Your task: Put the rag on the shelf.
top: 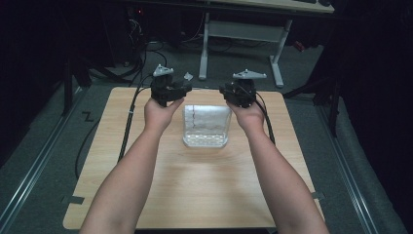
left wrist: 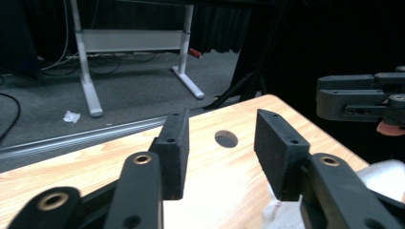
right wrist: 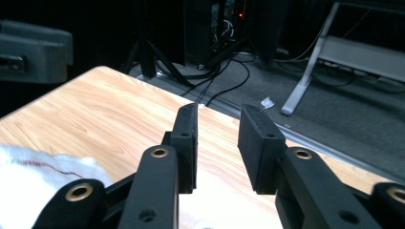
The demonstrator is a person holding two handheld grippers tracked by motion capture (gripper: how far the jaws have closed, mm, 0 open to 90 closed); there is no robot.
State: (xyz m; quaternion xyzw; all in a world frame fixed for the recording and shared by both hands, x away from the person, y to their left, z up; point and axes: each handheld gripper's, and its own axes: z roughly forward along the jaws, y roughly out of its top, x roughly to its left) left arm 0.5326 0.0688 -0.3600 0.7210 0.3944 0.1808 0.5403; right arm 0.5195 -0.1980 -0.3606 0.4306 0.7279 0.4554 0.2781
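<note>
The white cloth (top: 206, 126) lies folded in a square in the middle of the high view, on a light wooden table (top: 195, 195) with rounded corners. The left gripper (top: 168, 90) sits just beside its upper left corner and the right gripper (top: 242, 91) just beside its upper right corner. Both have their jaws spread apart with nothing between them. Black cables (top: 127, 122) run off the table's left side. Grey carpet (top: 58, 131) lies around the table, and the room is dark. A white desk frame (top: 241, 34) stands at the top, with a crumpled scrap (left wrist: 71, 116) on the floor nearby.
</note>
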